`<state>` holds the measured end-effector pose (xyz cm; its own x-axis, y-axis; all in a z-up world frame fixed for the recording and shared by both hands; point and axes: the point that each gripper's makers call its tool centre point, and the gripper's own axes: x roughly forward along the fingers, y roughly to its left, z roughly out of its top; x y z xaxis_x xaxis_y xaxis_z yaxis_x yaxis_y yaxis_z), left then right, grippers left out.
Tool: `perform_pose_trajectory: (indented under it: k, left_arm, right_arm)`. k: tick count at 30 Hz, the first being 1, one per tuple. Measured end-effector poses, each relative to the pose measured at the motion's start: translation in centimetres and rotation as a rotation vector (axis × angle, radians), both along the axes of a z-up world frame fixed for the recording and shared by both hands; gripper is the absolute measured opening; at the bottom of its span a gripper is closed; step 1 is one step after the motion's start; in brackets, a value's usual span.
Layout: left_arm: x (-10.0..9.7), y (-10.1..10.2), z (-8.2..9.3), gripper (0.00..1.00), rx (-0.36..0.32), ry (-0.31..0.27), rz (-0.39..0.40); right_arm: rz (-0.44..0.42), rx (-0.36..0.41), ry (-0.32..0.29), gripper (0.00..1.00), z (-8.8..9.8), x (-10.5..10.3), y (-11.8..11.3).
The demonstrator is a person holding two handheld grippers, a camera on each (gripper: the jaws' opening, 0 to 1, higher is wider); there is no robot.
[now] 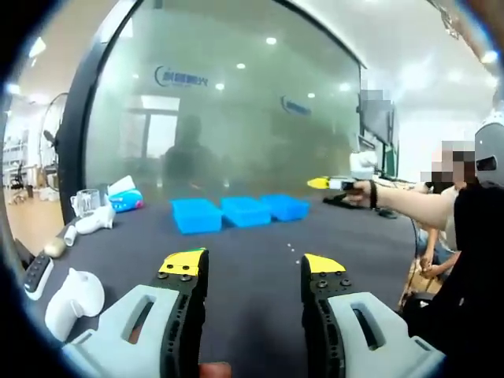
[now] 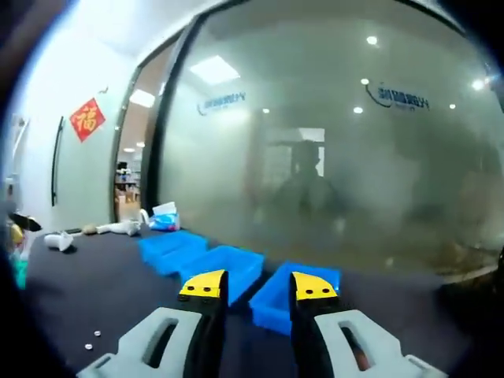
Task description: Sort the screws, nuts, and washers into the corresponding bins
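Three blue bins (image 1: 197, 214) (image 1: 246, 211) (image 1: 285, 206) stand in a row on the dark table, far ahead of my left gripper (image 1: 252, 266). That gripper hovers open with nothing between its yellow-tipped jaws. A few tiny loose parts (image 1: 292, 249) lie in front of the bins. My right gripper (image 1: 332, 183), held by a hand on an outstretched arm, hangs to the right of the bins. In the right gripper view the right gripper (image 2: 260, 287) is open and empty, just short of the nearest bin (image 2: 277, 303). Small parts (image 2: 91, 339) dot the table at lower left.
At the table's left end lie a white controller (image 1: 75, 295), a remote (image 1: 38, 276), a glass cup (image 1: 85, 202), a packet (image 1: 126, 197) and a white tool (image 1: 94, 220). A frosted glass wall (image 1: 236, 118) stands behind the table. People (image 1: 465, 236) are at the right.
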<state>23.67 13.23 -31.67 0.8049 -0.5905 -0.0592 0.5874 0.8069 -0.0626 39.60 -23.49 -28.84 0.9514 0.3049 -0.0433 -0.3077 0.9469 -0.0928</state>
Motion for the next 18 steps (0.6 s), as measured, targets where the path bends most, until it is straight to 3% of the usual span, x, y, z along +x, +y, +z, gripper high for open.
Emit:
perform_pose_trajectory:
  k: [4,10,18]
  left_arm:
    - [-0.1,0.1,0.1,0.46,-0.001,-0.002,0.002]
    - [0.0,0.1,0.0,0.46,-0.004,-0.001,0.005]
    - [-0.2,-0.2,0.5,0.46,-0.004,-0.014,0.000]
  right_arm:
    - [0.010,0.018,-0.024,0.28,0.1,-3.9,0.0]
    - [0.024,-0.025,-0.057,0.29,0.0,-8.8,0.4]
    - [0.024,-0.004,-0.061,0.29,-0.4,-12.6,-0.2]
